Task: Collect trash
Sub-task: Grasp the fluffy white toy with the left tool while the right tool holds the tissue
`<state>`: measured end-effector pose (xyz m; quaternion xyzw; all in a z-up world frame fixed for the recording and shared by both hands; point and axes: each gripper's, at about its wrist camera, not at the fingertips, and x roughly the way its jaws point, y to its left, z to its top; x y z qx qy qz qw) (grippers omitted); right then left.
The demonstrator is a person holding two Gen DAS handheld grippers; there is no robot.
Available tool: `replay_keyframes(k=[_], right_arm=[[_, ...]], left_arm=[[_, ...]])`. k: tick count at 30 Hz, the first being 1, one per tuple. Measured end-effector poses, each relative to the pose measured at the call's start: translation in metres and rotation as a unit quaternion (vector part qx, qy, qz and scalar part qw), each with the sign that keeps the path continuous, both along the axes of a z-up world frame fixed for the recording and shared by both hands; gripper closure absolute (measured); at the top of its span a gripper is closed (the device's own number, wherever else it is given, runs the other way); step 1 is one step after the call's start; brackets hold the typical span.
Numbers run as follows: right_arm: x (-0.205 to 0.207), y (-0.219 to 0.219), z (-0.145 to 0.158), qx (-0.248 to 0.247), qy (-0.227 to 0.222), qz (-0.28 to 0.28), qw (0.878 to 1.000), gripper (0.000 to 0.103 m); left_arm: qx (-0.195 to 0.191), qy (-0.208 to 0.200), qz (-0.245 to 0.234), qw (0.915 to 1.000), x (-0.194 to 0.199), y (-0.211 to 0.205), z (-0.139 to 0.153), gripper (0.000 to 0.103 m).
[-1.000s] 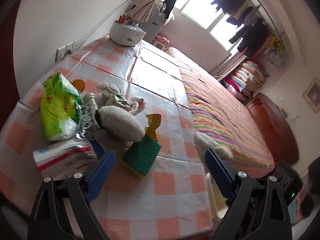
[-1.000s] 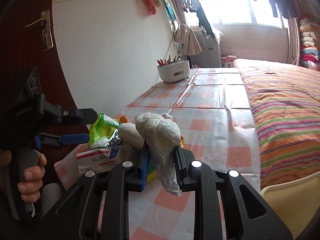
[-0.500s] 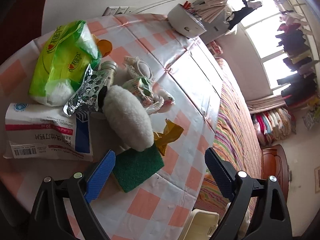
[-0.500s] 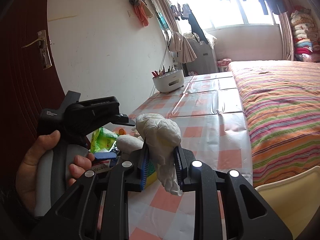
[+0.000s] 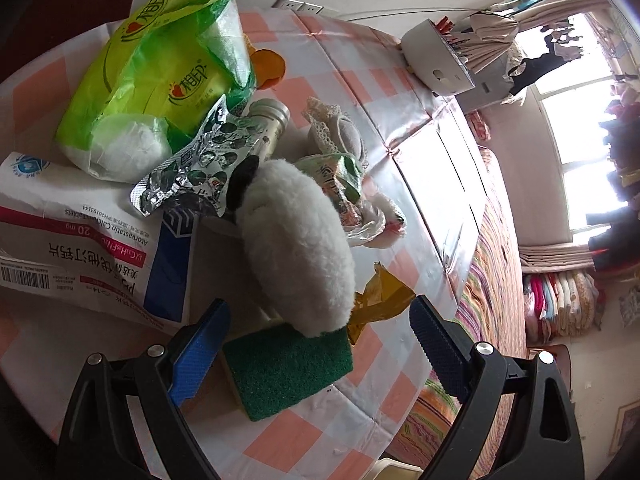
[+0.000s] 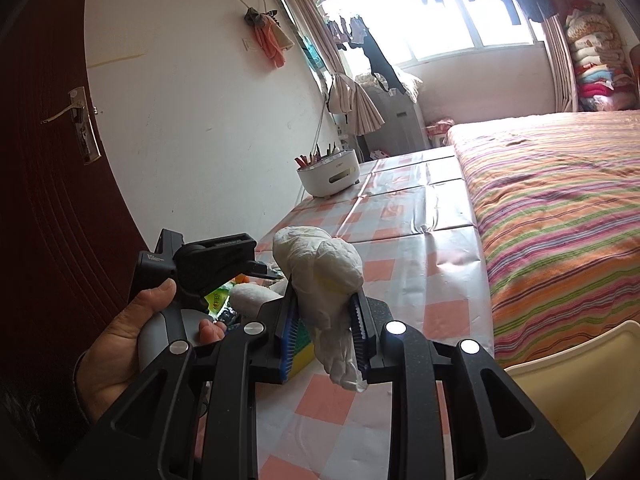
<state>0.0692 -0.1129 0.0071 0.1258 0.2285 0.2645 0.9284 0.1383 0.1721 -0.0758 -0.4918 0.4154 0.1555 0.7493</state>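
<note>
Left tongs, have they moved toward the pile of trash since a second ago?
Yes. The left tongs have closed in on the pile: the green sponge, fixed on the checked tablecloth, now lies between the open jaws.

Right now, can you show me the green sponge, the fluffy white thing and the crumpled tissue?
green sponge [image 5: 288, 372], left wrist view, middle of its green top.
fluffy white thing [image 5: 298, 248], left wrist view, middle of its fur.
crumpled tissue [image 6: 324, 268], right wrist view, its bulging upper part.

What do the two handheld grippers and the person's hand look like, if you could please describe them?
Both the left gripper and right gripper have black plastic frames with triangular cut-outs and round silver screw heads. Their fingers carry ribbed blue pads. The left hand is bare, on a grey handle. No cables show.
</note>
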Motion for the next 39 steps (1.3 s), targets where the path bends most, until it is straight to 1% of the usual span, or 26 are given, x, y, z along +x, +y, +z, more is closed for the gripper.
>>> replay_keyframes(k=[3,5,12,15,17,18,19,20,23,28,32,35,39], right_arm=[[0.0,-0.001,0.001,0.001,0.0,-0.002,1.0,0.08],[-0.001,-0.001,0.001,0.0,-0.001,-0.002,1.0,0.079],[-0.002,-0.001,0.002,0.001,-0.001,-0.006,1.0,0.079],[-0.002,-0.002,0.002,0.002,-0.002,-0.009,1.0,0.079],[-0.002,-0.002,0.002,0.003,-0.002,-0.008,1.0,0.079],[-0.003,-0.002,0.002,0.003,-0.002,-0.009,1.0,0.079],[-0.003,-0.002,0.002,0.003,-0.003,-0.009,1.0,0.079],[-0.003,-0.002,0.002,0.003,-0.003,-0.008,1.0,0.079],[-0.003,-0.005,0.002,0.006,-0.004,-0.011,1.0,0.079],[-0.004,-0.009,0.003,0.011,-0.008,-0.02,1.0,0.079],[-0.005,-0.011,0.004,0.01,-0.013,-0.025,1.0,0.079],[-0.006,-0.013,0.004,0.011,-0.015,-0.031,0.999,0.079],[-0.008,-0.017,0.004,0.01,-0.019,-0.041,0.999,0.079]], left_arm=[[-0.006,0.006,0.01,0.9999,-0.001,0.004,-0.006,0.015],[-0.001,0.009,0.014,0.9999,0.001,0.005,-0.008,0.015],[0.007,0.005,0.009,0.9999,0.009,0.011,-0.009,0.015],[-0.007,0.011,0.0,0.9999,0.014,0.013,-0.014,0.028],[-0.024,0.026,-0.005,0.9994,0.017,0.015,-0.024,0.045],[-0.038,0.025,-0.01,0.9989,0.018,0.015,-0.028,0.048],[-0.039,0.02,-0.014,0.9989,0.018,0.015,-0.028,0.053],[-0.036,0.015,-0.018,0.9991,0.017,0.014,-0.027,0.059],[-0.029,0.01,-0.035,0.9989,0.016,0.01,-0.021,0.065],[-0.028,-0.001,-0.069,0.9972,0.01,0.001,-0.02,0.068],[-0.016,-0.021,-0.09,0.9956,0.004,-0.006,-0.012,0.068],[0.01,-0.05,-0.101,0.9936,-0.003,-0.009,0.002,0.068],[0.053,-0.089,-0.131,0.9859,-0.011,-0.019,0.023,0.068]])
